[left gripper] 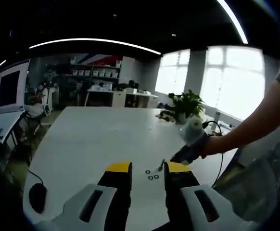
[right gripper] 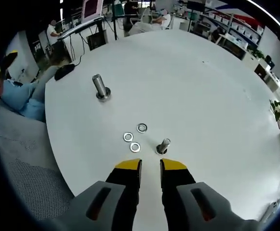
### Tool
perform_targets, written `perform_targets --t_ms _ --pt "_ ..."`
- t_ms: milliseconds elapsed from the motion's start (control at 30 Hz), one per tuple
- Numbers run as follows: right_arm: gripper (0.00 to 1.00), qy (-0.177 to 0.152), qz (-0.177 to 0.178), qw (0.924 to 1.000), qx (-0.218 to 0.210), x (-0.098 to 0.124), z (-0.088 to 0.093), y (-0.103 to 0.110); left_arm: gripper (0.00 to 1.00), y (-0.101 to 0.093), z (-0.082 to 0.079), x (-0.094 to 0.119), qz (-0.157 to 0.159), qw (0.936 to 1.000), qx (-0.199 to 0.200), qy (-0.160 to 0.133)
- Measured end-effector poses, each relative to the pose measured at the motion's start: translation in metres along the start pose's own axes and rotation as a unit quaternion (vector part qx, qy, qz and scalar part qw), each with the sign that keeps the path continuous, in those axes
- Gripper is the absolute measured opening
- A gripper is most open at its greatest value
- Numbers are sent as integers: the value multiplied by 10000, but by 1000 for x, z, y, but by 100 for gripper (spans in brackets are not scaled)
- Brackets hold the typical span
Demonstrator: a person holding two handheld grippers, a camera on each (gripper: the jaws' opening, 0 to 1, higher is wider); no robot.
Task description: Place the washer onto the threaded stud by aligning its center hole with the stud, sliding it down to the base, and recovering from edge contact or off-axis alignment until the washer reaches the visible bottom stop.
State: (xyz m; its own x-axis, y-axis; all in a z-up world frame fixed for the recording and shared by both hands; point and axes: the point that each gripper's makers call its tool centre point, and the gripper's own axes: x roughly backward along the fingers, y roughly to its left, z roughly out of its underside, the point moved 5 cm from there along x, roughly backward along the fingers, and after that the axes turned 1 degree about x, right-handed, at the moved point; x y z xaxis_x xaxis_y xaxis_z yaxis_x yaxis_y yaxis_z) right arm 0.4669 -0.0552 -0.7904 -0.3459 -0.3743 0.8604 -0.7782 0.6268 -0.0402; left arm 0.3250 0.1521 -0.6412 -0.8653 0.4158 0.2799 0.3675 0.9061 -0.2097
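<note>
Spanning both views, a large white surface (right gripper: pixel 202 86) is seen carrying the task's small parts. In the left gripper view a person's bare forearm (left gripper: pixel 255 120) is seen reaching in from the right, angled down toward the surface, with the hand wrapped around the right claw (left gripper: pixel 185 153), which is pointed down near the parts. The left claw (left gripper: pixel 147 168) is held low at the near edge of its own view, level over the surface, its two yellow-tipped jaws spread apart with nothing between them. In the right gripper view the right claw's jaws are likewise seen parted, with a narrow empty gap, hovering just short of the parts.

A potted plant (left gripper: pixel 185 103) is seen at the far right of the surface in the left gripper view, and a black mouse (left gripper: pixel 37 197) at its near left edge. A monitor (left gripper: pixel 9 88) is set on a desk to the left; no writing can be read on it.

In the right gripper view a taller metal stud (right gripper: pixel 101 87) is stood upright at the far left, well apart from the rest. A short threaded stud (right gripper: pixel 163 146) is stood upright just ahead of the right jaw, bare of any washer. Three washers (right gripper: pixel 135 147) are laid flat in a loose cluster just left of it, apart from one another and from the stud.
</note>
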Motion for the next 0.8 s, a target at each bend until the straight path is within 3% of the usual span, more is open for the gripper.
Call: perform_targets --t_ms 800 --pt "19 52 -238 9997 100 -20 -12 15 25 3 0 0 -55 10000 7 -4"
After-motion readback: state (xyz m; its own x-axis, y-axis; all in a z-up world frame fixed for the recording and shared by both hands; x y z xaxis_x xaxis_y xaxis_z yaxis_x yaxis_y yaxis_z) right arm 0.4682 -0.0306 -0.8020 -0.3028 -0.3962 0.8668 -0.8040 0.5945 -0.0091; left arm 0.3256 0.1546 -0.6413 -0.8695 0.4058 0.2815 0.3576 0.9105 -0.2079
